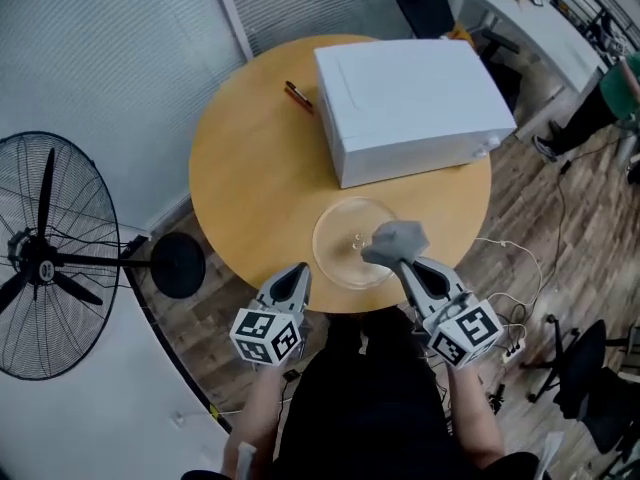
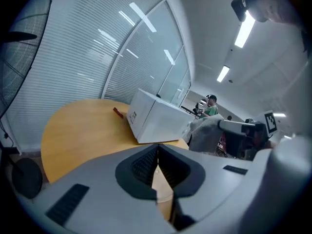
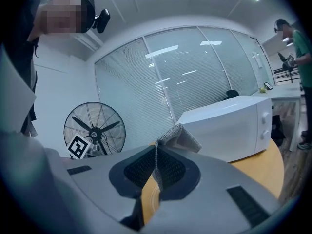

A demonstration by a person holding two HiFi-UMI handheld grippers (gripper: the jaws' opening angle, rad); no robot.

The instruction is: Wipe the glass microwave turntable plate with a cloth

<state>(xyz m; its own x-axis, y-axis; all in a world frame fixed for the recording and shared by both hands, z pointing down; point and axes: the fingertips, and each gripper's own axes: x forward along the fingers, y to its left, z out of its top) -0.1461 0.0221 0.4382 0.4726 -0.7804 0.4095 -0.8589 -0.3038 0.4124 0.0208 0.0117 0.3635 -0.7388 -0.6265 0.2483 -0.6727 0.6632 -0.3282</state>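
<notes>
Right tool (image 1: pixel 402 264) pinches grey cloth (image 1: pixel 397 238) over glass plate (image 1: pixel 338 240), 3 o'clock side. Left tool (image 1: pixel 298 271) closed, empty, at 8 o'clock. Risk: unbraced plate skids off near tabletop (image 1: pixel 250 168) edge under wipe.

The grey left tool (image 1: pixel 298 271) and right tool (image 1: pixel 402 264) had black ribbed pads (image 2: pixel 142 167) and black-and-white marker cubes (image 1: pixel 267 335); the clothing (image 1: pixel 365 418) was black.

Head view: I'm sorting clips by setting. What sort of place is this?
Probably an office room: glass partitions with blinds, a white desk with a black chair, and a standing fan.
</notes>
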